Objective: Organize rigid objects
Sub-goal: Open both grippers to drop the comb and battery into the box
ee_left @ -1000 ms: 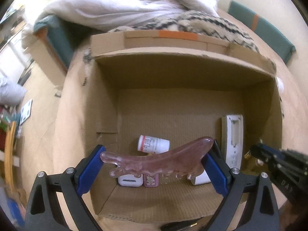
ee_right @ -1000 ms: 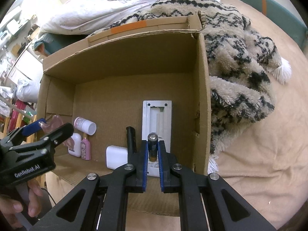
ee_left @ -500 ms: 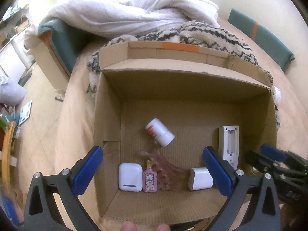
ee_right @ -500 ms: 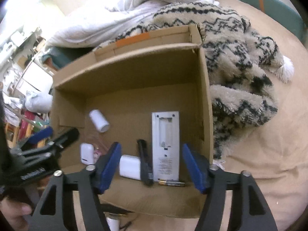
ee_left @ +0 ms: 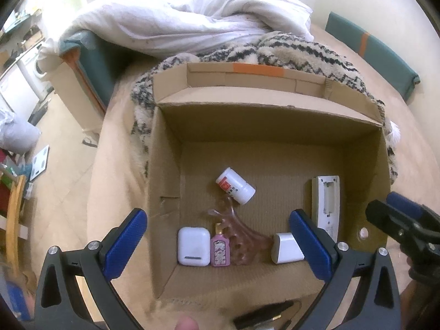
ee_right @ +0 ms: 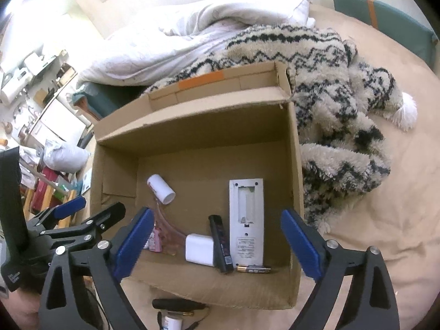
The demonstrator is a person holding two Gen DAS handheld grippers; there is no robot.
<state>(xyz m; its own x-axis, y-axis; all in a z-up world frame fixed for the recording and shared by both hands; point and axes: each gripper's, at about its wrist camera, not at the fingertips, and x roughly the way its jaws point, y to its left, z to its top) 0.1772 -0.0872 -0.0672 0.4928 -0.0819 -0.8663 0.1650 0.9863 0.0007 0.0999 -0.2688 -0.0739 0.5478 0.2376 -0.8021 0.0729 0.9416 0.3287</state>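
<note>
Cardboard box [ee_left: 165, 170] on beige bed: near wall lined, left to right, with white earbud case [ee_left: 193, 246], pink bottle [ee_left: 220, 251], pink comb [ee_left: 242, 240], white adapter [ee_left: 287, 247], remote [ee_right: 246, 221], battery [ee_right: 253, 269]. Pill bottle [ee_left: 236, 189] farther in. Left gripper [ee_left: 220, 246] jaws apart, empty; right gripper [ee_right: 217, 244] jaws opening, empty.

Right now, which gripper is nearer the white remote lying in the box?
Right. The right gripper hangs open above the remote; the left gripper, also open, sits over the earbud case.

Soft, even indoor light; fisheye bending and dark corners, slight blur.
</note>
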